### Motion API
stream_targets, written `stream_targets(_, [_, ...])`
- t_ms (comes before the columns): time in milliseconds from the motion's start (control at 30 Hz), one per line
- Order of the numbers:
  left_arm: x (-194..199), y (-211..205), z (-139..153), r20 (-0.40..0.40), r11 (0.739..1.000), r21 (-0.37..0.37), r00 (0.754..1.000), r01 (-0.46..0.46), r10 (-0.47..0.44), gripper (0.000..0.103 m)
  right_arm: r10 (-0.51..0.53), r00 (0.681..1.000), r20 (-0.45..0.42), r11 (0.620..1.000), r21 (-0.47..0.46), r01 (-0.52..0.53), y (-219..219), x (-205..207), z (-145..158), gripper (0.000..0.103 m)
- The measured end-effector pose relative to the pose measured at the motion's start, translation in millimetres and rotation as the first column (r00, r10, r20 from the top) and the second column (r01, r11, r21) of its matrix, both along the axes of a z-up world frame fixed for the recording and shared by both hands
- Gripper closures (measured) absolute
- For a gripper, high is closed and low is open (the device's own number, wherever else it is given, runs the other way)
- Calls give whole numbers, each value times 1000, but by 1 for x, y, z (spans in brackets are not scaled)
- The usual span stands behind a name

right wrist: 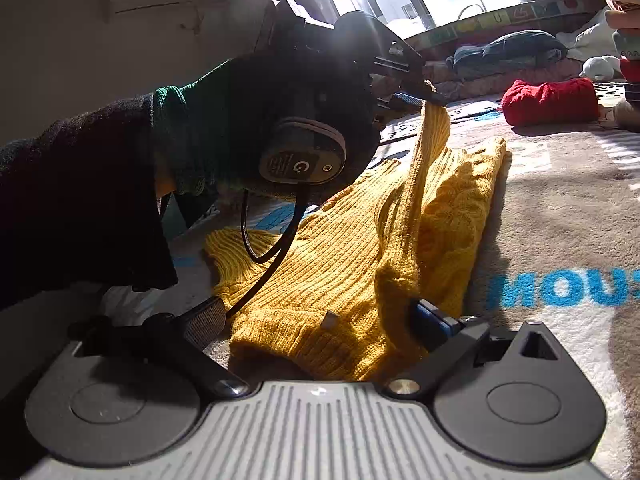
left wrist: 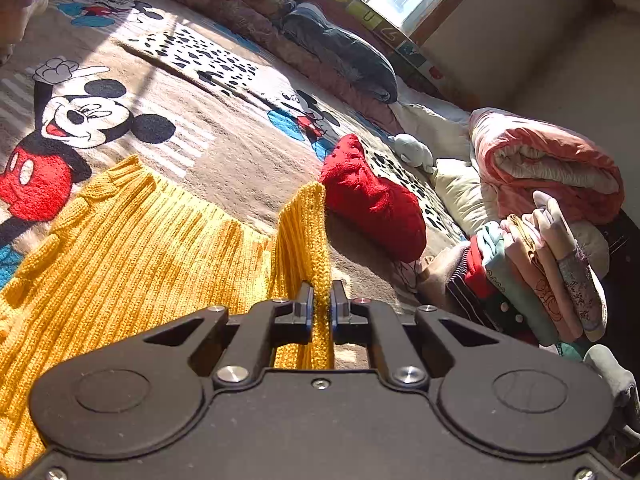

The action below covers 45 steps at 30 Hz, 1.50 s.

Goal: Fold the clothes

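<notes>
Left wrist view first: we see our left gripper (left wrist: 321,300) with its two black fingers drawn close together, clamped on a raised strip of the yellow knit sweater (left wrist: 120,248). That strip rises between the fingers toward the camera, while the rest of the sweater lies spread on the cartoon mouse blanket (left wrist: 192,148) covering the bed. Beyond the lifted strip sits a rolled red knit garment (left wrist: 372,200), apart from the sweater. To the right stands a stack of folded clothes (left wrist: 536,280), with a rolled pink quilt (left wrist: 548,164) behind it and a dark jacket (left wrist: 340,52) lying near the window ledge.

From the right wrist view, we see the left gripper (right wrist: 430,94) held in a dark gloved hand (right wrist: 248,120), pinching the sweater's (right wrist: 352,256) edge and lifting it so the fabric hangs in a tall fold above the flat part. Our right gripper (right wrist: 320,320) is low at the sweater's near edge; its fingers stand wide apart, one on each side of the bunched knit, not squeezing it. A black cable (right wrist: 272,240) loops down from the left device across the sweater. The red garment (right wrist: 550,100) lies farther back on the blanket (right wrist: 560,208).
</notes>
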State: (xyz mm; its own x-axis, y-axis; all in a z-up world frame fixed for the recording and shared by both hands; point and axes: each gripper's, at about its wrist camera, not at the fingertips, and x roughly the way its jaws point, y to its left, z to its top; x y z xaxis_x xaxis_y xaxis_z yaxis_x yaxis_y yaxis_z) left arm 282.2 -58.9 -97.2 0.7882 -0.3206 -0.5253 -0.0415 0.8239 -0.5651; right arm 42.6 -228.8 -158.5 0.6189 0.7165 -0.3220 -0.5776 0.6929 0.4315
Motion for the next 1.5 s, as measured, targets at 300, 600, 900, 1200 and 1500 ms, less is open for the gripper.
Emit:
stream_targets(300, [24,-34,-27,-42,976,216,999,-5,14,98,4,1000,-10,1000,2,-4,-1,2,-3,6])
stream_targets(600, [31,-39,-36,-3,976,194,995,102,-104,61,-49,997,-52,998,28,50,-11,-5,0,6])
stream_targets(900, [5,-2,6,108,961,208,972,182,-207,52,-65,941,333,964,-224,146,19,-29,34,6])
stream_targets(1200, [13,-40,-17,11,723,598,899,346,-439,75,-23,979,204,954,-289,82,42,9,7,6])
stream_targets(1500, [41,-63,-51,-112,617,670,879,412,-464,73,-22,992,120,984,-172,43,29,14,-7,1])
